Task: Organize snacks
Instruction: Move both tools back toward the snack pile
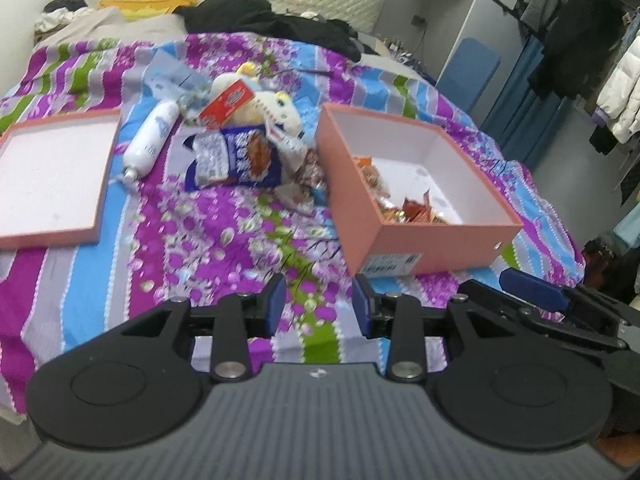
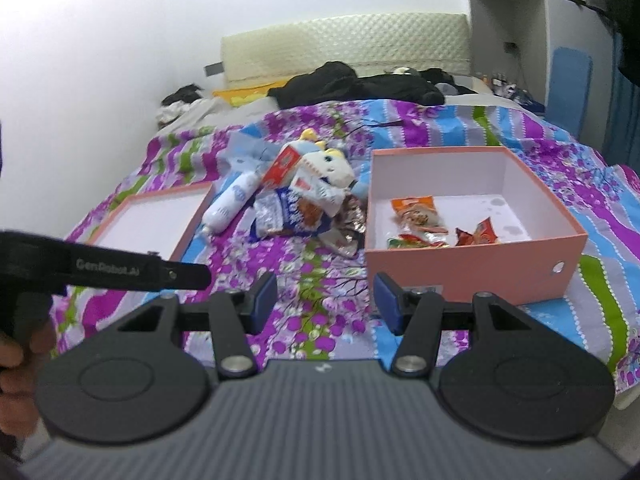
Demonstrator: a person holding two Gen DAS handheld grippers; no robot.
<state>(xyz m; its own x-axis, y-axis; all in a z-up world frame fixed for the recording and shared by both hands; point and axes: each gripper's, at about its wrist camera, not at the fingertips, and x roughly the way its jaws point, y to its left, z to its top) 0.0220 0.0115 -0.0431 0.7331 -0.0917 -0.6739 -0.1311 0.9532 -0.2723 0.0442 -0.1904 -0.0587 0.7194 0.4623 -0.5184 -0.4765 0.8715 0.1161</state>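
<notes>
Far left on the striped bedspread (image 2: pixel 328 320): pink box lid (image 2: pixel 160 216), lying inside-up, clear of the pile. Beside it, white bottle (image 2: pixel 230 206) on its side, free to roll if nudged. At the middle, heaped snacks: blue packet (image 2: pixel 288 216) under a red carton (image 2: pixel 282 166) propped against a plush toy (image 2: pixel 328 168), foil wrappers (image 2: pixel 348 232) spilling toward the box. Could have toppled the carton or dragged the toy along by pulling the packet from beneath. At right, open pink box (image 2: pixel 472 248), holding a few orange and red packets, soft bedding under it, likely to tip or slide if bumped. Left gripper (image 1: pixel 319 304) part-open, empty, low over the bedspread. Right gripper (image 2: pixel 326 300) part-open, empty, short of the pile. Both close together, so risked clashing.
</notes>
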